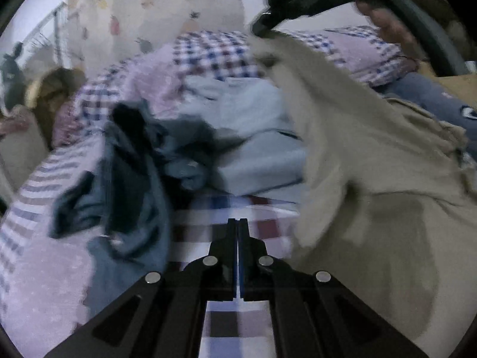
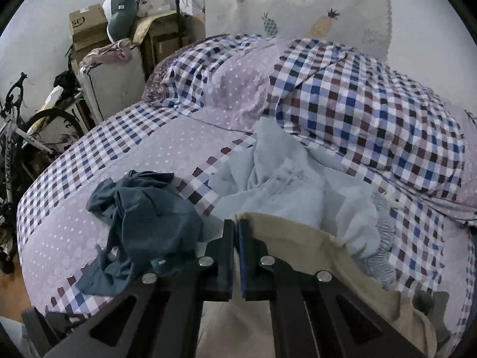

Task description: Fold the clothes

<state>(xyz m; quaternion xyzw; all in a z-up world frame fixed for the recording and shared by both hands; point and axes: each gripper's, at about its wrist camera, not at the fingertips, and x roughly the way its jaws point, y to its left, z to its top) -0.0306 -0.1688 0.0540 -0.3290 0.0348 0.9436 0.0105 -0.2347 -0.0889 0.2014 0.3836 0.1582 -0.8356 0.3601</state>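
Note:
A beige garment (image 2: 301, 240) hangs from my right gripper (image 2: 237, 223), which is shut on its upper edge. In the left wrist view the same beige garment (image 1: 357, 155) drapes down the right side from the right gripper's fingertips (image 1: 263, 26), with a hand (image 1: 387, 21) behind them. My left gripper (image 1: 238, 223) is shut with nothing between its fingers, low over the checked bed sheet (image 1: 220, 322). A crumpled dark blue garment (image 1: 131, 179) (image 2: 146, 220) lies to its left. A light blue garment (image 1: 253, 137) (image 2: 283, 179) lies bunched mid-bed.
A checked quilt (image 2: 372, 113) and a pillow (image 2: 208, 74) are piled at the head of the bed. Left of the bed stand cardboard boxes (image 2: 86, 26), a grey plush toy (image 2: 120, 6) and a bicycle (image 2: 18, 137). A pineapple-print curtain (image 2: 298, 6) hangs behind.

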